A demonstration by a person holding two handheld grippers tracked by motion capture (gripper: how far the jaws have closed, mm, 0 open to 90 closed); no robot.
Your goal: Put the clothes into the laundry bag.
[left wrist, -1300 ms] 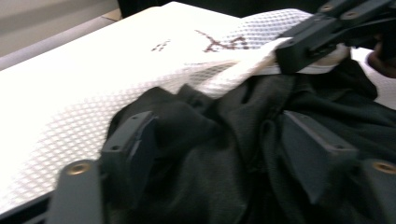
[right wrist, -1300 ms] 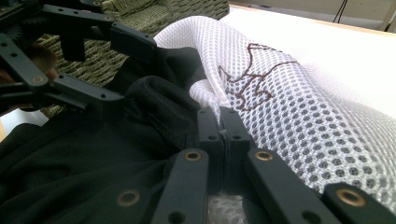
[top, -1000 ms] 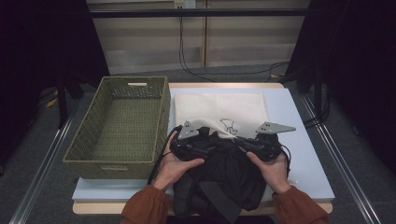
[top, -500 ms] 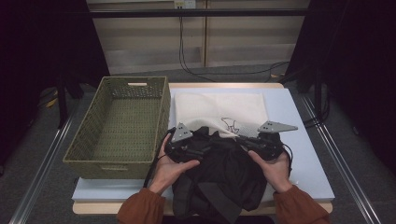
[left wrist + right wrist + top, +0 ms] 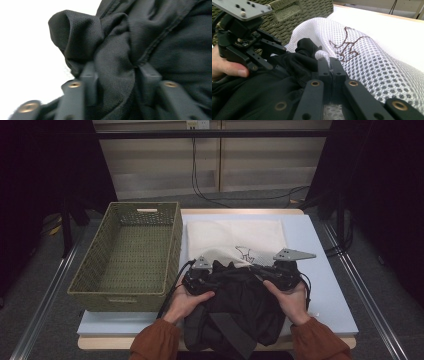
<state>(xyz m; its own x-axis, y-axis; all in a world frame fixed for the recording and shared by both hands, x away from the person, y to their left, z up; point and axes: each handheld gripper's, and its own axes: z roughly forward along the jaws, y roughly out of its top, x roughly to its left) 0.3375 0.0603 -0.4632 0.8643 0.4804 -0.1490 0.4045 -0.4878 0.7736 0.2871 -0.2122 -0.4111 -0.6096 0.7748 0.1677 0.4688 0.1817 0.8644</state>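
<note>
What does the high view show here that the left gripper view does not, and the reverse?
High view alone: the woven basket left of the white mesh bag, the right gripper and both hands on the blue table. Left gripper view alone: close up, the left gripper with a bunched fold of cloth between its jaws, which have just been closing. Both: the black garment against the white bag.

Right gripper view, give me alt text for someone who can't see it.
The right tool, jaws shut, pinches the edge of a white mesh bag beside a black garment. At left a hand holds the left tool on the garment, before a wicker basket.
</note>
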